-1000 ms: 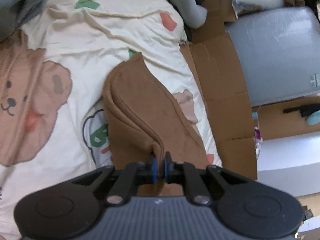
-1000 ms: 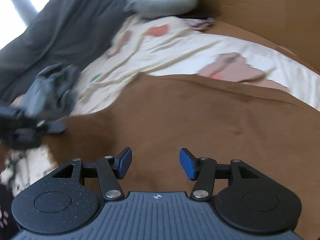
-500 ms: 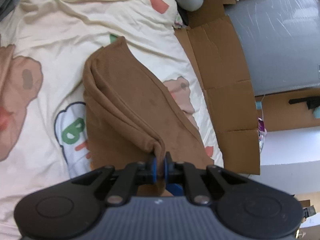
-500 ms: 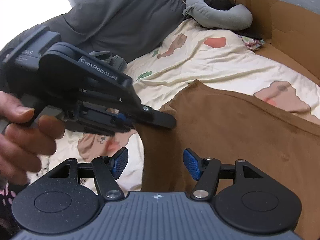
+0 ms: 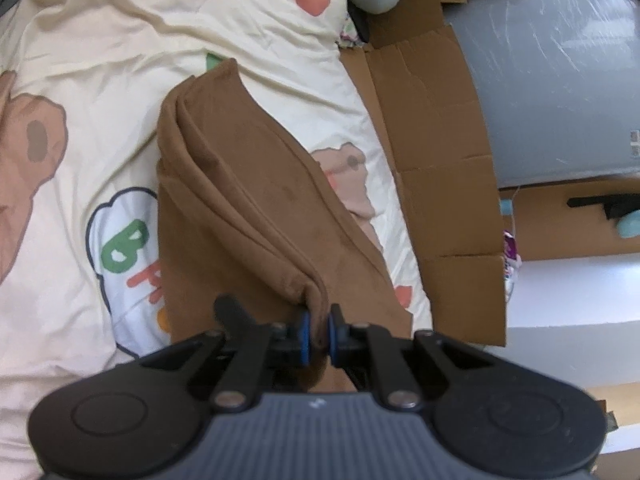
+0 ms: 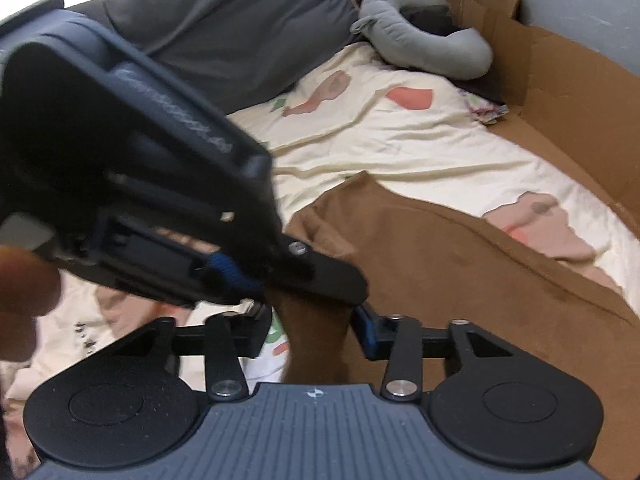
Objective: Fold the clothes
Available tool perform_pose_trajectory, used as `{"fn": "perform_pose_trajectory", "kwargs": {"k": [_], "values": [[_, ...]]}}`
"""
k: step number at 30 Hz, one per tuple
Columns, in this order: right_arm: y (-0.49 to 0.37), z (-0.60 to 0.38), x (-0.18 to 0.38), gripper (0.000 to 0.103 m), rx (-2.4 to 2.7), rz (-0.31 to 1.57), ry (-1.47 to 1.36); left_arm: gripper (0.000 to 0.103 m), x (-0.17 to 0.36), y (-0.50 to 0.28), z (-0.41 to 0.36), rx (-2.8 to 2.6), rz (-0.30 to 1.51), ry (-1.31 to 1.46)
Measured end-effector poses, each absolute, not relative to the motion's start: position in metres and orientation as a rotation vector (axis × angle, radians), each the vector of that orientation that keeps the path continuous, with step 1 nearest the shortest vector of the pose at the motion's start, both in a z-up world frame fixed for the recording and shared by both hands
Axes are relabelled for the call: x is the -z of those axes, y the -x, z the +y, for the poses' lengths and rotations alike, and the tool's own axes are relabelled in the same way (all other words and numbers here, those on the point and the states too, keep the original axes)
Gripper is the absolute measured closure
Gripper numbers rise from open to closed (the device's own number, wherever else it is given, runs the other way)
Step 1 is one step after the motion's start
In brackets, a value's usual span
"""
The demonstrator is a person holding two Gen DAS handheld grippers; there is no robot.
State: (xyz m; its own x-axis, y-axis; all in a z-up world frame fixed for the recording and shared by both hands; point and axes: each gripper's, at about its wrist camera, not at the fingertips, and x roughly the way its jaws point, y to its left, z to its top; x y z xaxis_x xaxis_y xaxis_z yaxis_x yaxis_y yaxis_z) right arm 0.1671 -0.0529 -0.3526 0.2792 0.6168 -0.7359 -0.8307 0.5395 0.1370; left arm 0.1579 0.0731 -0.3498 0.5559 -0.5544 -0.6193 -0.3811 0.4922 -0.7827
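Observation:
A brown garment (image 5: 256,200) lies folded lengthwise on the bear-print bed sheet (image 5: 120,80). Its near corner sits between the blue pads of my left gripper (image 5: 318,330); the jaws are opening a little, but the pads still touch the cloth. In the right wrist view the garment (image 6: 460,272) spreads to the right, and a strip of it hangs down from the left gripper (image 6: 288,284). My right gripper (image 6: 314,334) is closing around that strip just below, with a gap still showing at its left pad. One of its fingers (image 5: 230,312) shows in the left wrist view.
Flattened cardboard (image 5: 432,140) lines the bed's right side, with a grey plastic-wrapped mattress (image 5: 560,80) beyond. A grey curved pillow (image 6: 432,48) and a dark grey duvet (image 6: 224,20) lie at the head. A person's hand (image 6: 20,292) holds the left gripper.
The right gripper has moved in under the left gripper and narrowed its jaws around the hanging brown cloth. The left gripper's pads have parted slightly on the corner.

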Motion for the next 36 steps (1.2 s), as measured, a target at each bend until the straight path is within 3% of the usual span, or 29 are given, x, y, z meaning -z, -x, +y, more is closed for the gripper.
{"fn": "perform_pose_trajectory", "kwargs": {"k": [1, 2, 4, 8, 13, 15, 33, 36], "values": [[-0.169, -0.053, 0.353, 0.086, -0.988, 0.834, 0.298, 0.084, 0.347, -0.156, 0.076, 0.148, 1.006, 1.127], [-0.171, -0.055, 0.353, 0.095, -0.984, 0.834, 0.294, 0.077, 0.343, -0.153, 0.08, 0.167, 0.973, 1.149], [-0.175, -0.058, 0.351, 0.098, -0.987, 0.819, 0.279, 0.074, 0.336, -0.149, 0.09, 0.198, 0.909, 1.188], [-0.176, -0.063, 0.345, 0.098, -0.995, 0.797, 0.27, 0.045, 0.329, -0.146, 0.112, 0.157, 0.836, 1.186], [-0.177, -0.064, 0.338, 0.098, -1.008, 0.807, 0.238, 0.035, 0.347, -0.155, 0.134, 0.072, 0.861, 1.182], [-0.176, -0.065, 0.336, 0.098, -1.012, 0.809, 0.231, 0.025, 0.354, -0.16, 0.141, 0.057, 0.858, 1.176], [-0.159, -0.059, 0.331, 0.098, -1.076, 0.799, 0.253, 0.023, 0.422, -0.235, 0.169, 0.009, 1.059, 1.013], [-0.156, -0.058, 0.33, 0.098, -1.085, 0.798, 0.256, 0.03, 0.429, -0.244, 0.169, 0.012, 1.077, 0.995]]}}
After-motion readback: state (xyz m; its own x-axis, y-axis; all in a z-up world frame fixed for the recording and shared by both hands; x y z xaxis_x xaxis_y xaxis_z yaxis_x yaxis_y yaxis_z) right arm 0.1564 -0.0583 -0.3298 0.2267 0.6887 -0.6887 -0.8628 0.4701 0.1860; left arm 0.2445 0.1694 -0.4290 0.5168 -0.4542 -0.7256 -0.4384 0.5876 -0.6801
